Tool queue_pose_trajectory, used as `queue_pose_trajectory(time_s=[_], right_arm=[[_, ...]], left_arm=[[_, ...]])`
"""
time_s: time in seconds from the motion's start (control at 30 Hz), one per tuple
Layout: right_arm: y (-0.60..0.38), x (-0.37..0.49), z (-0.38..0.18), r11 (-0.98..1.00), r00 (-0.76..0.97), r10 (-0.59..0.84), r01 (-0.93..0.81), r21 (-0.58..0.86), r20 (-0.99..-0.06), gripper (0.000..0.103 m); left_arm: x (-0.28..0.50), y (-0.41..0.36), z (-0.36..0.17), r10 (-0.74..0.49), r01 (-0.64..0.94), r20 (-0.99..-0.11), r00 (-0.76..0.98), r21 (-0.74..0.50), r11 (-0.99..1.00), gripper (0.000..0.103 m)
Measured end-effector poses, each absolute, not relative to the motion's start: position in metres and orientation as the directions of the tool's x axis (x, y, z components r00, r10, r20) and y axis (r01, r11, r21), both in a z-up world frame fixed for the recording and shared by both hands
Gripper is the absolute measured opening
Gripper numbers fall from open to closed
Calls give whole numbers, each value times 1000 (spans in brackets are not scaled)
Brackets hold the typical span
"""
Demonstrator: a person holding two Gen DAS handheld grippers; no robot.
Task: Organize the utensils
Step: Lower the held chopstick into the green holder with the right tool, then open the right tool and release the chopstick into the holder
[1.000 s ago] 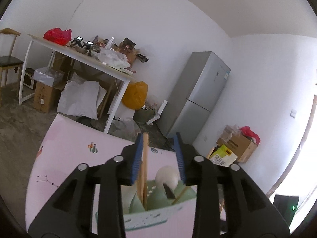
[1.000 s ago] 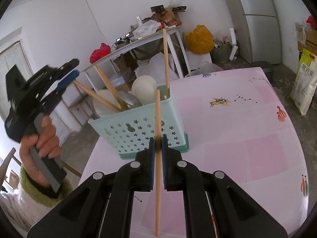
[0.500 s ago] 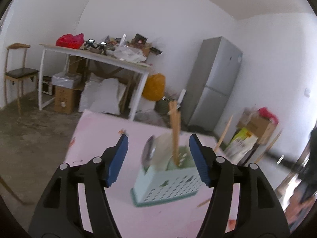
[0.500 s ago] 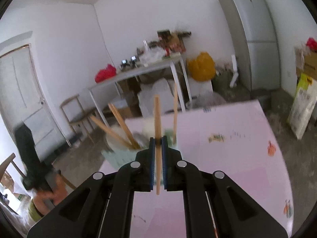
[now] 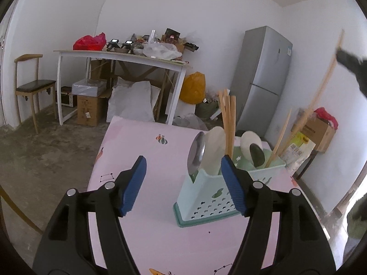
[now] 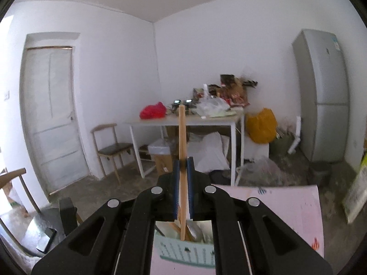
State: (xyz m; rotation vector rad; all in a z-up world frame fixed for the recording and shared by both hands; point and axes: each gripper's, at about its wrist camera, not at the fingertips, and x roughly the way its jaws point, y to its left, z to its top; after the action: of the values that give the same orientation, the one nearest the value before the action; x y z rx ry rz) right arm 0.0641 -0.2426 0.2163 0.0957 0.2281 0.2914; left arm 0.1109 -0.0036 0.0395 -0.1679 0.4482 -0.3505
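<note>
A mint perforated utensil basket (image 5: 213, 199) stands on the pink table (image 5: 142, 151), holding a metal spoon (image 5: 196, 152), white spoons and several wooden chopsticks (image 5: 228, 123). My left gripper (image 5: 183, 185) is open and empty, held back in front of the basket. My right gripper (image 6: 182, 168) is shut on a wooden chopstick (image 6: 182, 137), held upright above the basket (image 6: 183, 251), its lower end at the rim. In the left wrist view that chopstick (image 5: 321, 91) slants high at the right, above the basket.
Beyond the pink table stand a cluttered white table (image 5: 128, 57), a wooden chair (image 5: 32, 87), cardboard boxes, bags and a grey fridge (image 5: 263, 80). A door (image 6: 52, 116) is at the left in the right wrist view.
My left gripper let go of the chopstick in the basket, opened wide and drew back. My right gripper lifted its chopstick off the table and carried it above the basket.
</note>
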Motion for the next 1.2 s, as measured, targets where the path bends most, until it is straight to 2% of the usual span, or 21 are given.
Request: queue_pose_trajectory(time_s=[0.17, 0.4, 0.5, 0.63, 0.7, 0.77, 0.97, 1.1, 1.2], right_arm=[[-224, 87, 210, 953, 925, 303, -297, 62, -229, 7], [-199, 98, 173, 945, 918, 271, -310, -101, -289, 7], [-185, 101, 143, 924, 908, 217, -310, -224, -359, 7], [-180, 99, 117, 911, 883, 170, -311, -273, -438, 8], [-189, 95, 114, 922, 873, 174, -307, -237, -455, 18], [-201, 88, 116, 938, 878, 174, -285, -196, -446, 40], [-254, 65, 117, 971, 884, 231, -233, 47, -406, 52], [-300, 68, 89, 925, 847, 327, -196, 324, -420, 53], [-335, 77, 56, 819, 814, 428, -165, 550, -393, 55]], left_arm=[[111, -6, 34, -370, 301, -411, 833, -226, 927, 66], [114, -8, 27, -372, 306, -435, 820, -215, 927, 68], [116, -8, 23, -375, 308, -452, 809, -216, 926, 68], [117, -8, 19, -375, 313, -466, 801, -208, 927, 69], [117, -8, 17, -376, 315, -472, 798, -206, 927, 69], [117, -9, 15, -377, 317, -476, 795, -204, 926, 69], [119, -12, 11, -389, 329, -488, 781, -207, 921, 69], [121, -15, 8, -420, 356, -495, 761, -222, 908, 70], [122, -18, 6, -453, 385, -493, 742, -240, 891, 70]])
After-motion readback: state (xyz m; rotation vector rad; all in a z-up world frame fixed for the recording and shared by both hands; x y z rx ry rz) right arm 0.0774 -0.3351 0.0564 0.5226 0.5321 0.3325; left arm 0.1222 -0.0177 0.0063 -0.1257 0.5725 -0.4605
